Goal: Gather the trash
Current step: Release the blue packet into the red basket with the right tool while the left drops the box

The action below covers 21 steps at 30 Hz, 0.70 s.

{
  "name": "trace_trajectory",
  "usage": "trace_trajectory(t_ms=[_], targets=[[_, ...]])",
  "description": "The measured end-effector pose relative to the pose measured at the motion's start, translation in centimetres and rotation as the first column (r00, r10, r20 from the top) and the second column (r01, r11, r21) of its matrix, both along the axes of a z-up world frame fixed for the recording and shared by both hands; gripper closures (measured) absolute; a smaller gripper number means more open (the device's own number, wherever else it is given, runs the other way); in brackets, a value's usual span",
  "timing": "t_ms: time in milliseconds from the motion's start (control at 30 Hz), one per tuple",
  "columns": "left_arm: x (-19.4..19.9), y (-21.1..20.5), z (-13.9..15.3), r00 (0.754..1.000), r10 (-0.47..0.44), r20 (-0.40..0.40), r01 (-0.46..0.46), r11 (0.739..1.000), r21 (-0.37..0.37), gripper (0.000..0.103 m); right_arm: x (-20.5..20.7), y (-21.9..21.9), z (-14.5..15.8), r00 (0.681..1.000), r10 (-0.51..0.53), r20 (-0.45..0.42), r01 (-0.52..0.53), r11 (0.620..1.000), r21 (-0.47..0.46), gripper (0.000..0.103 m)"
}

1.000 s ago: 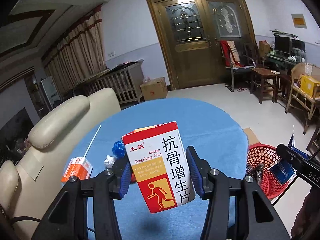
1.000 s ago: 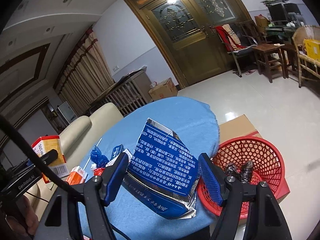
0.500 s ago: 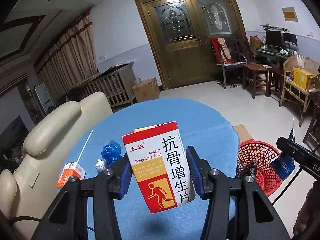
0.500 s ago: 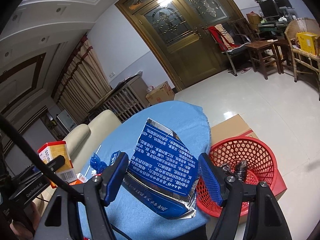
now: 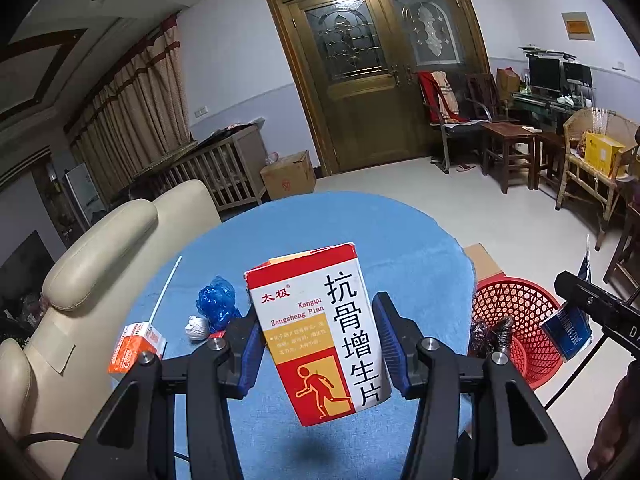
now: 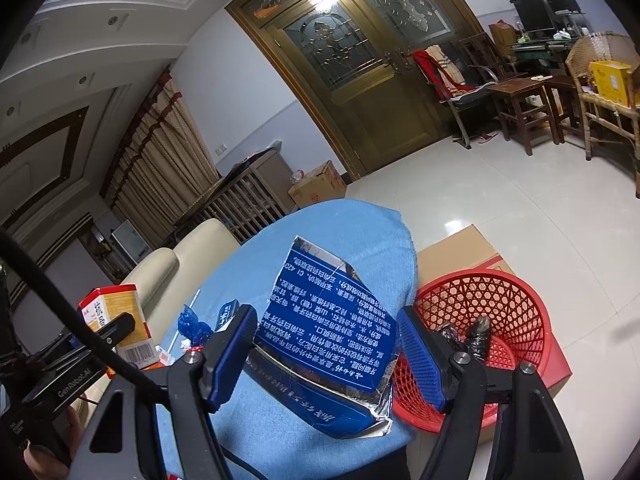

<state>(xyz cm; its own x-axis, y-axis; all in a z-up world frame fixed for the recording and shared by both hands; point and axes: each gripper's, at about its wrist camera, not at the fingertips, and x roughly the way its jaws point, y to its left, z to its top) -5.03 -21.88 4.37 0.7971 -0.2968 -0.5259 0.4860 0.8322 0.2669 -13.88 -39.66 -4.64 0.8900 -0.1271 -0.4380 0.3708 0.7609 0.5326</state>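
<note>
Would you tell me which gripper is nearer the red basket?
Right. The right gripper holds its blue carton beside the red basket's rim; the left gripper is over the table, farther away.

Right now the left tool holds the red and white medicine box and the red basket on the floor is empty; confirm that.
Not quite. The left tool does hold the red and white medicine box, but the red basket is not empty: dark crumpled wrappers lie inside it, as the right wrist view shows.
</note>
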Motion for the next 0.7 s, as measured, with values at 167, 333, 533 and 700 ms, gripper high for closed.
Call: trace_trajectory(t_ms=[167, 333, 533, 700], targets=[[0.4, 0.1, 0.0, 1.000, -0.001, -0.011, 0.001, 1.000, -0.002, 0.049, 0.2, -0.2, 0.0, 1.000, -0.004, -0.008, 0.004, 1.000, 0.006, 0.028], [0.9, 0.1, -0.1, 1.000, -0.001, -0.025, 0.001, 1.000, -0.003, 0.049, 0.4, -0.2, -0.2, 1.000, -0.001, -0.015, 0.001, 1.000, 0.009, 0.028], [1.4, 0.0, -0.6, 0.999, 0.001, -0.040, -0.001, 1.000, 0.002, 0.049, 0.8, -0.5, -0.6, 1.000, -0.001, -0.023, 0.002, 1.000, 0.021, 0.028], [1.6, -0.1, -1.0, 0.999, 0.002, -0.052, -0.002, 1.000, 0.008, 0.049, 1.1, -0.8, -1.2, 0.999, -0.005, -0.035, 0.006, 0.999, 0.034, 0.028]])
